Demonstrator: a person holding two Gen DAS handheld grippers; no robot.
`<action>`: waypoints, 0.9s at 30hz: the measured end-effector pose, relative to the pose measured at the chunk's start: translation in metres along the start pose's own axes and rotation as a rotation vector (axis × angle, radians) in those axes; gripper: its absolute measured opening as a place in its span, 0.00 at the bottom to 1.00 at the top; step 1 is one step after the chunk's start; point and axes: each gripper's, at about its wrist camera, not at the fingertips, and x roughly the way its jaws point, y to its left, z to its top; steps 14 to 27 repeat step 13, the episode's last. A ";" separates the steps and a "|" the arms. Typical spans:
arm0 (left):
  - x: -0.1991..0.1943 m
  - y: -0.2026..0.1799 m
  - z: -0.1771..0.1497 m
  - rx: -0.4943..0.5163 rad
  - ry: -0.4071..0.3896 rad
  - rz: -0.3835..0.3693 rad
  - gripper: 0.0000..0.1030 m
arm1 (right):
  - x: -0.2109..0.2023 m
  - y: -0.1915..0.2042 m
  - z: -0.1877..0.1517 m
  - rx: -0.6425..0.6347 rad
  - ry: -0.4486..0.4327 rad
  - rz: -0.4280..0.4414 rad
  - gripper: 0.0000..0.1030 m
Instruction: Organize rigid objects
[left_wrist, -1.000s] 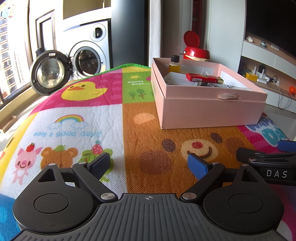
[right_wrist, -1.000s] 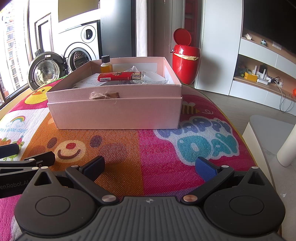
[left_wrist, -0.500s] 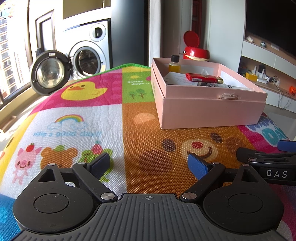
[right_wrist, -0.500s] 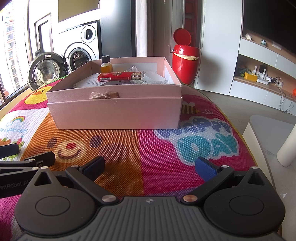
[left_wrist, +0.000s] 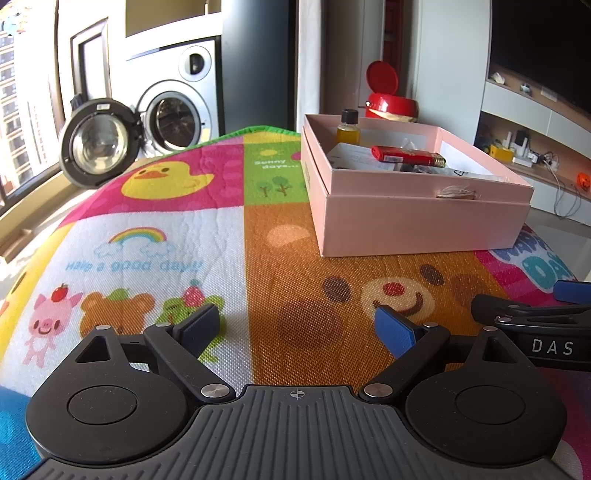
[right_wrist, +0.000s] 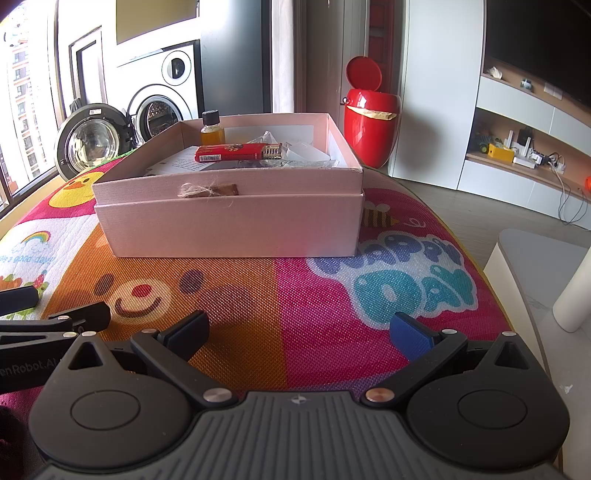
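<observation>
We see pink box (right_wrist: 229, 225) on play mat (right_wrist: 332, 295), far of both tools. Inside: amber bottle (right_wrist: 212, 130), red lighter (right_wrist: 236, 152), papers. No loose items on mat. Left gripper (left_wrist: 295, 325), right gripper (right_wrist: 301, 328): jaws apart, empty. We judge sorting near done or not started.
</observation>
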 end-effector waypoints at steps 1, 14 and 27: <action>0.000 0.000 0.000 0.000 0.000 0.000 0.92 | 0.000 0.000 0.000 0.000 0.000 0.000 1.00; 0.001 0.002 0.001 -0.002 0.000 -0.003 0.92 | 0.000 0.000 0.000 0.000 0.000 0.000 1.00; 0.001 0.002 0.001 -0.002 0.000 -0.003 0.92 | 0.000 0.000 0.000 0.000 0.000 0.000 1.00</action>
